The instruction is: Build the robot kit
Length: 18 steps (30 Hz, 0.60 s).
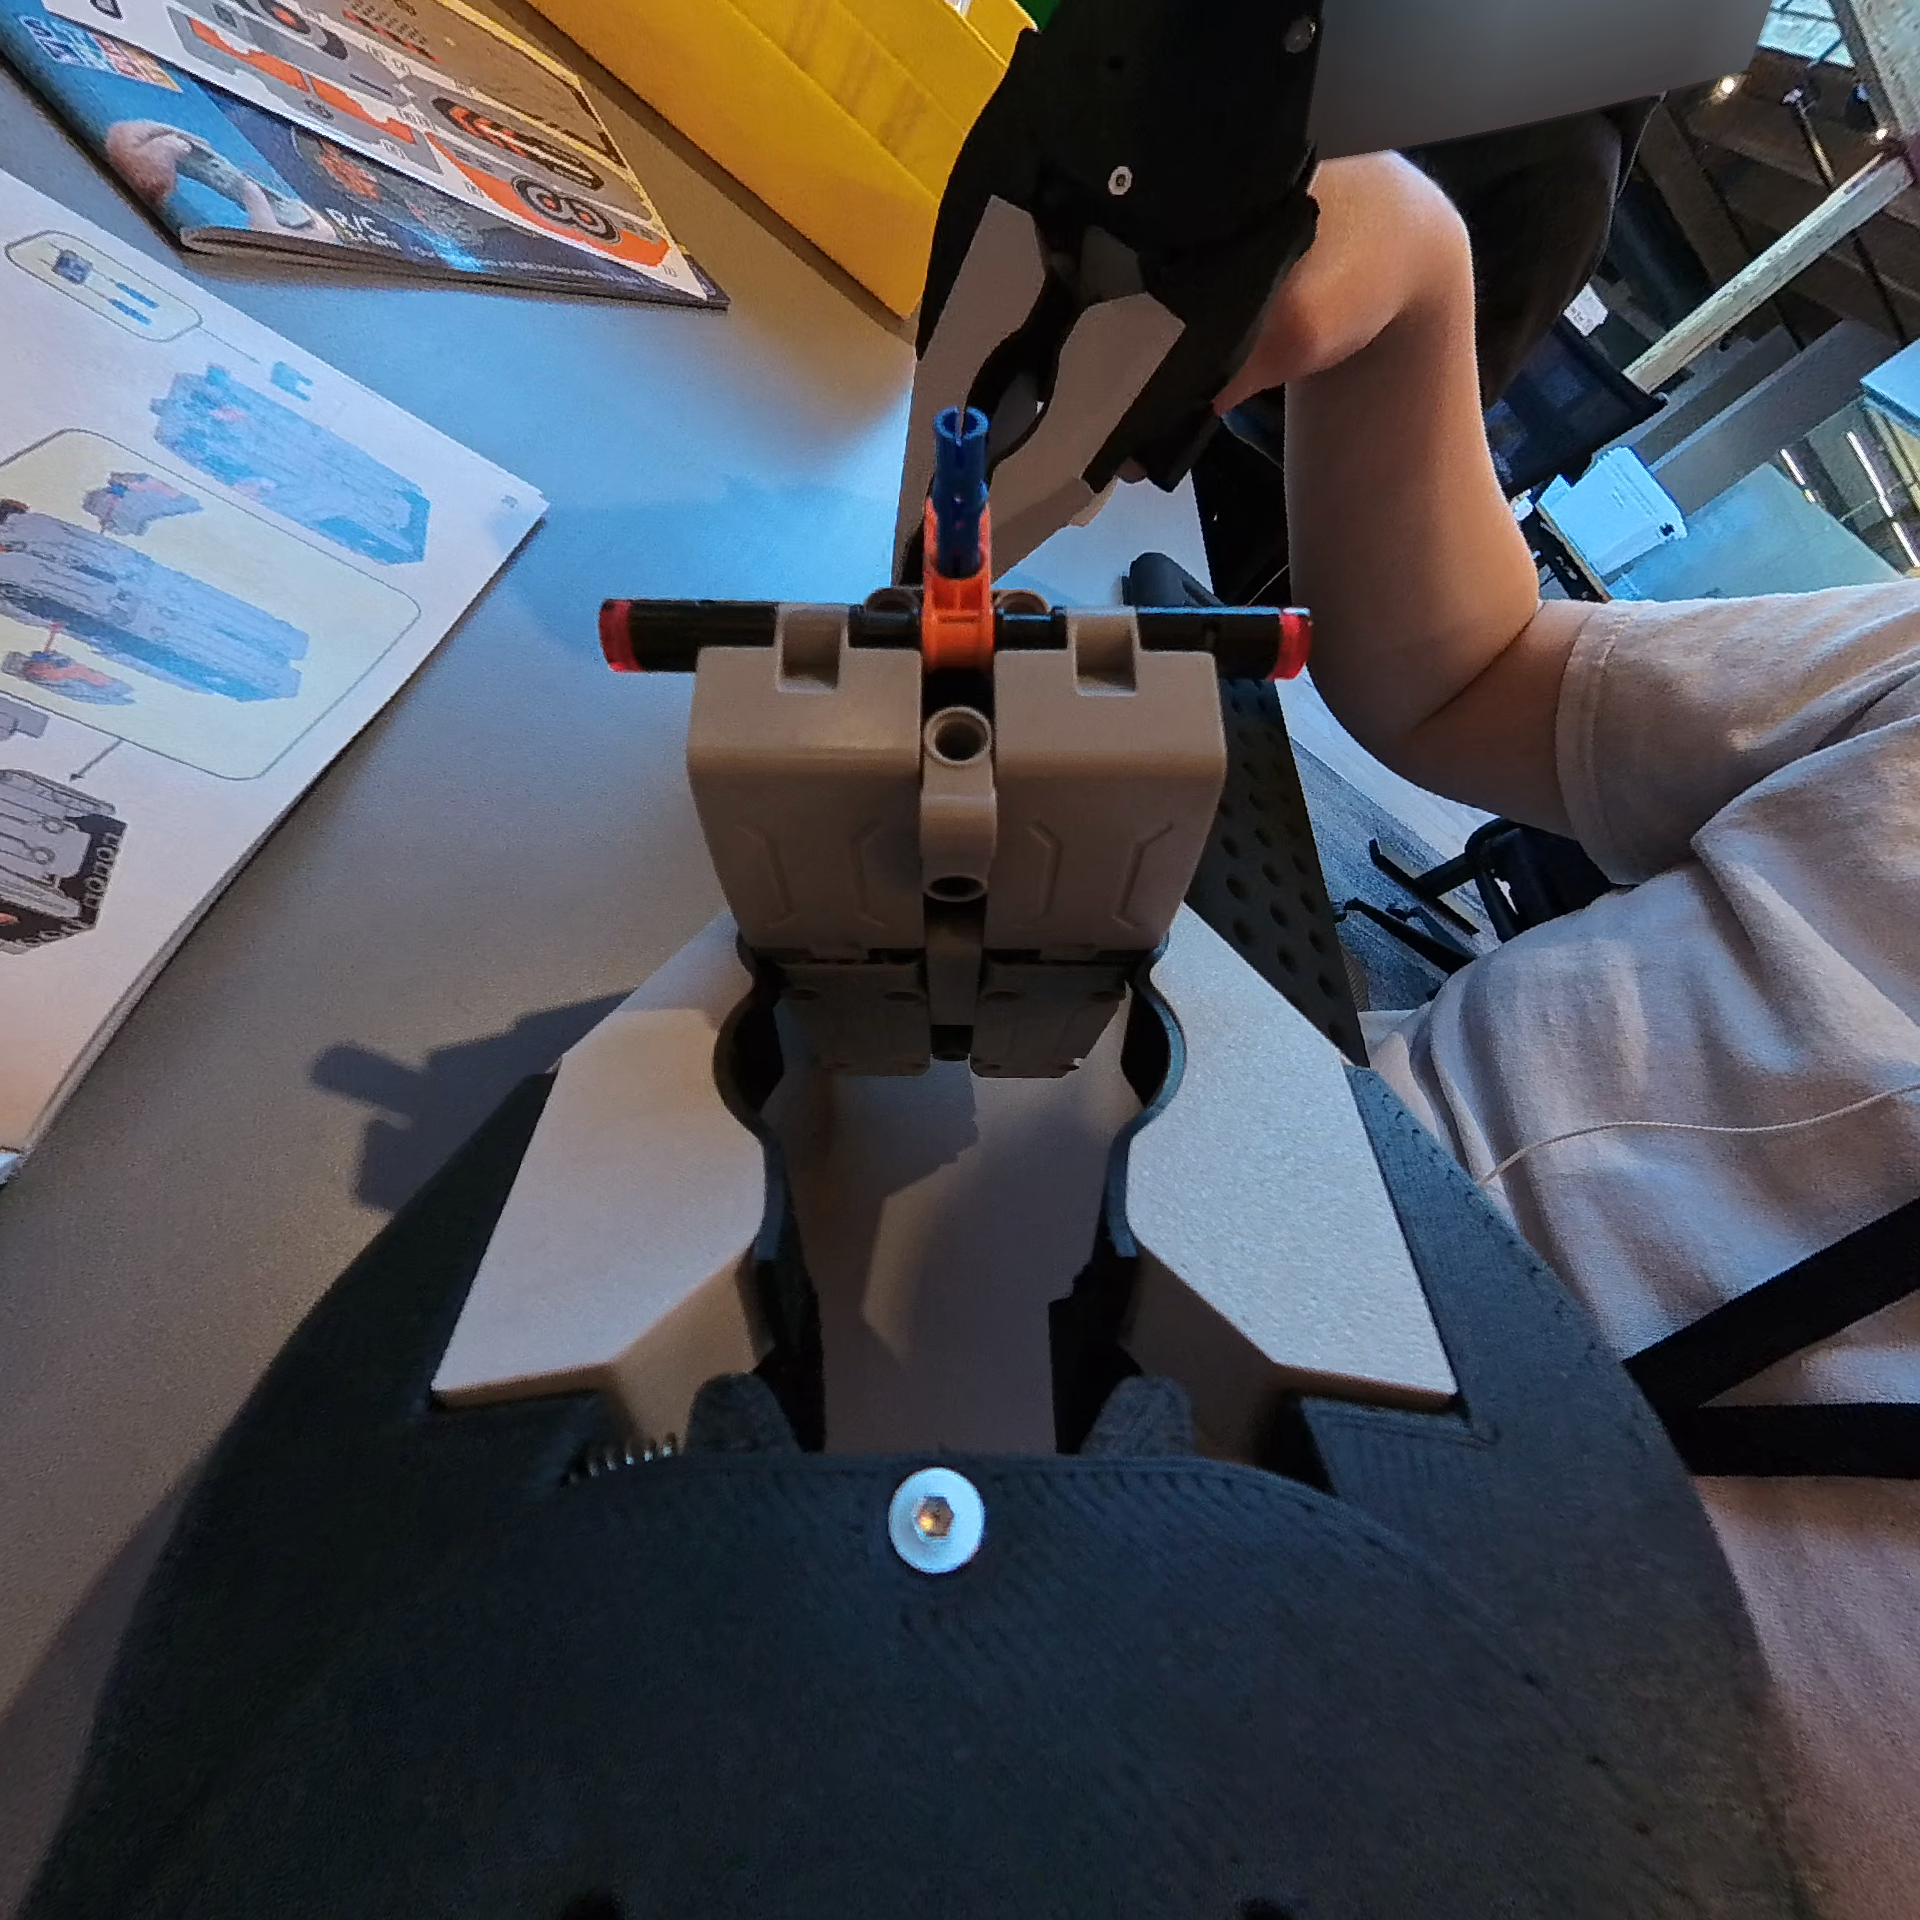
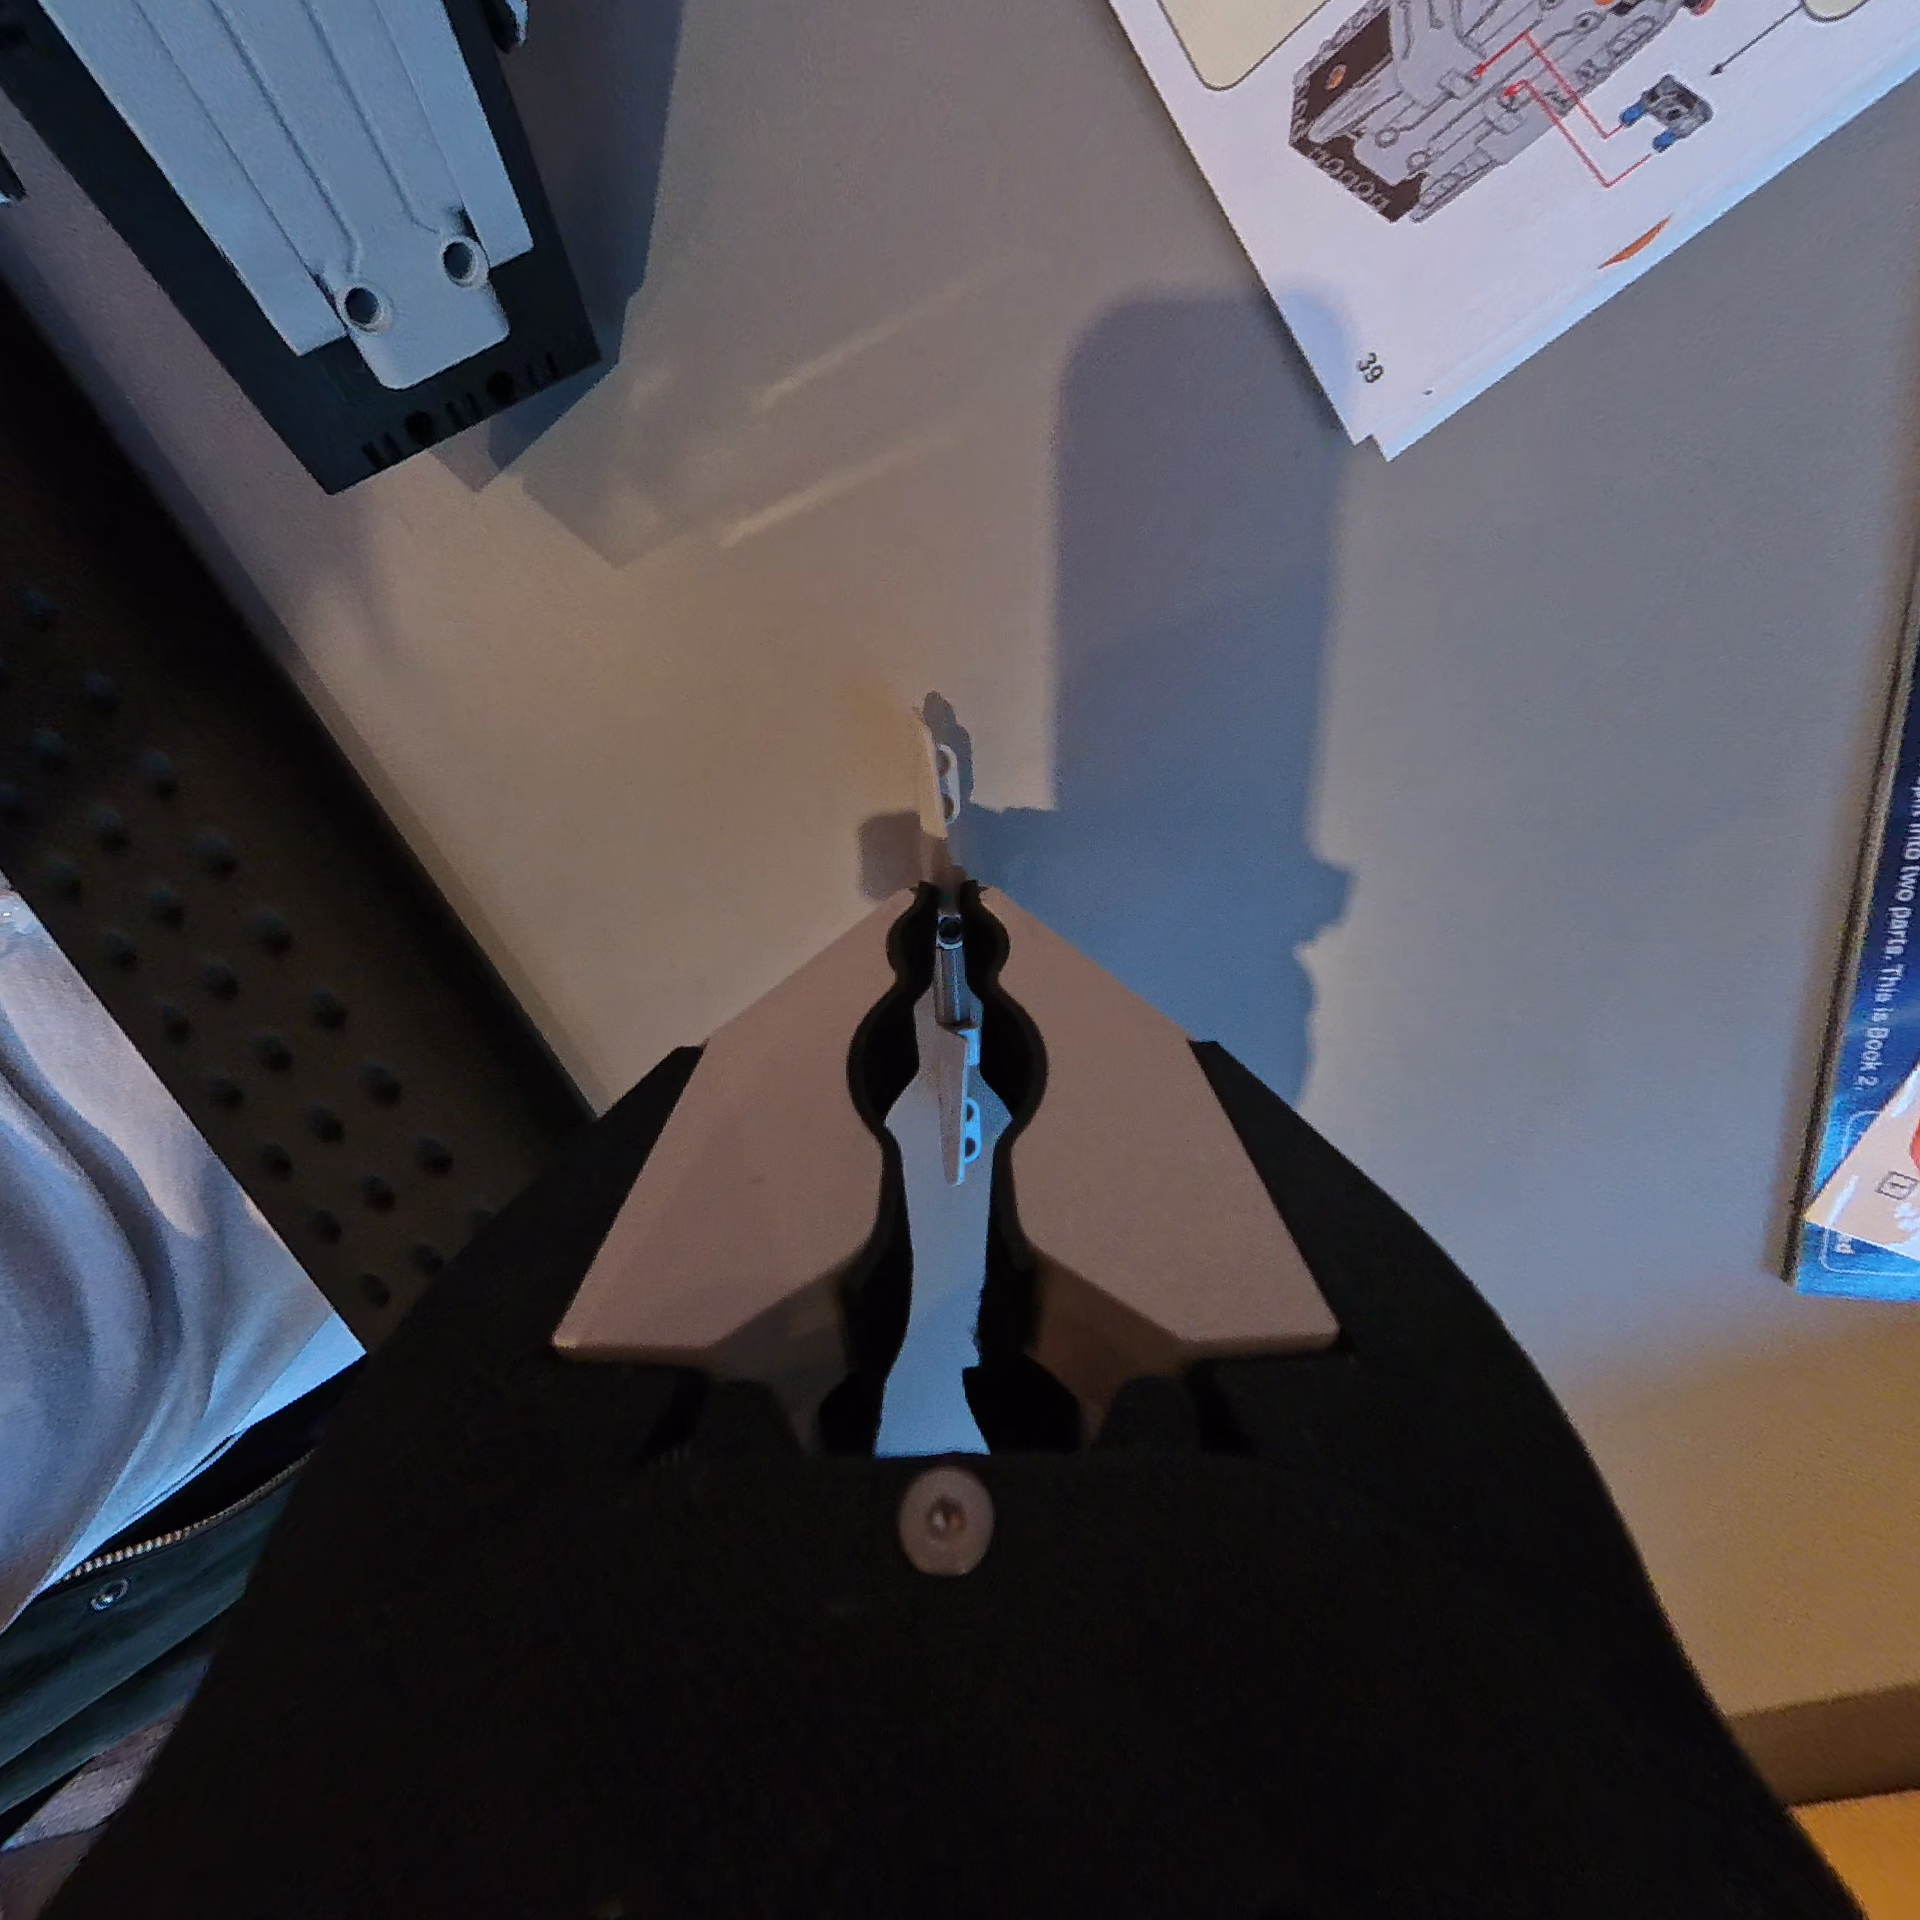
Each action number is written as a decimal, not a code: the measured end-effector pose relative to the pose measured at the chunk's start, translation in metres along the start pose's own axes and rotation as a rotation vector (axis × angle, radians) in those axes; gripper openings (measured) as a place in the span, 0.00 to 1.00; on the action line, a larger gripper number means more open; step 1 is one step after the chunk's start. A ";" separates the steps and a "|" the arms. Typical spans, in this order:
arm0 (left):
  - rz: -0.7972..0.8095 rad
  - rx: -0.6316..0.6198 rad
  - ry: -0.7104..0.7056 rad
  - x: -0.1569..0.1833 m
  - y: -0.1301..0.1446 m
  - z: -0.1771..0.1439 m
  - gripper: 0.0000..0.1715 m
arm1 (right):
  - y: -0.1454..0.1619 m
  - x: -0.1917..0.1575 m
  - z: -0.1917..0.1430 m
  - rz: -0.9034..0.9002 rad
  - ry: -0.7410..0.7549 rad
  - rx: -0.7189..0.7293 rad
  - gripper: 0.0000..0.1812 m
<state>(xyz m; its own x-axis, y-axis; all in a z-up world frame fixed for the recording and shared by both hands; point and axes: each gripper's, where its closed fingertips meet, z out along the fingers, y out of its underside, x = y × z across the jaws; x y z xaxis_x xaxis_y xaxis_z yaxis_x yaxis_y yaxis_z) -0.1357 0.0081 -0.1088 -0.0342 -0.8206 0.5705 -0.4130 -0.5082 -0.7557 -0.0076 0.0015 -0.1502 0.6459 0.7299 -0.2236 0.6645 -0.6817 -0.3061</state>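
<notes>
My left gripper (image 1: pixel 951 997) is shut on a grey brick assembly (image 1: pixel 800 810) of two blocks side by side, held off the table. A black axle (image 1: pixel 707 629) with red ends crosses the assembly's far end. An orange connector (image 1: pixel 956 613) with a blue pin (image 1: pixel 958 457) stands up from the axle's middle. My right gripper (image 1: pixel 997 520) hangs just behind the blue pin; contact cannot be told. In the right wrist view my right gripper (image 2: pixel 951 904) is shut on a thin pale piece with holes (image 2: pixel 940 774), seen edge-on above the grey table (image 2: pixel 727 675).
Open instruction sheets (image 1: pixel 208 582) and a booklet (image 1: pixel 395 177) lie at left, a yellow bin (image 1: pixel 831 114) at the back. A person's arm (image 1: pixel 1403 499) is at right. A black-and-grey brick model (image 2: pixel 343 239), a black studded plate (image 2: pixel 208 935), instruction pages (image 2: pixel 1558 156) and a booklet (image 2: pixel 1870 987) surround the right gripper. Tip to tip, the grippers are about 15 cm apart.
</notes>
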 end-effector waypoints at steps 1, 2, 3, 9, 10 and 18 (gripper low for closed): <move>0.001 0.000 0.000 0.000 0.000 0.000 0.38 | 0.000 -0.001 0.000 -0.004 0.000 0.002 0.01; 0.002 0.000 0.000 0.000 0.000 0.000 0.38 | 0.000 -0.001 0.000 -0.006 -0.004 0.004 0.01; 0.001 0.000 0.000 0.000 0.000 0.000 0.38 | -0.001 -0.001 0.000 -0.007 -0.001 0.007 0.01; 0.004 -0.002 -0.002 0.000 0.000 0.000 0.38 | -0.002 -0.004 -0.003 -0.053 0.049 0.022 0.00; 0.004 -0.002 -0.001 0.000 0.000 0.000 0.38 | -0.001 -0.004 -0.003 -0.064 0.072 0.020 0.00; 0.005 -0.005 0.003 0.001 0.001 0.001 0.38 | 0.000 -0.006 -0.001 -0.150 0.167 0.028 0.01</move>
<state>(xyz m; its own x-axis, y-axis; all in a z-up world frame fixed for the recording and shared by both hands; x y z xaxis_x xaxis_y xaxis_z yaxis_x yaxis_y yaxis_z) -0.1351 0.0064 -0.1088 -0.0389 -0.8224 0.5676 -0.4173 -0.5027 -0.7571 -0.0107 -0.0029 -0.1476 0.5959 0.8029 -0.0180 0.7482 -0.5632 -0.3507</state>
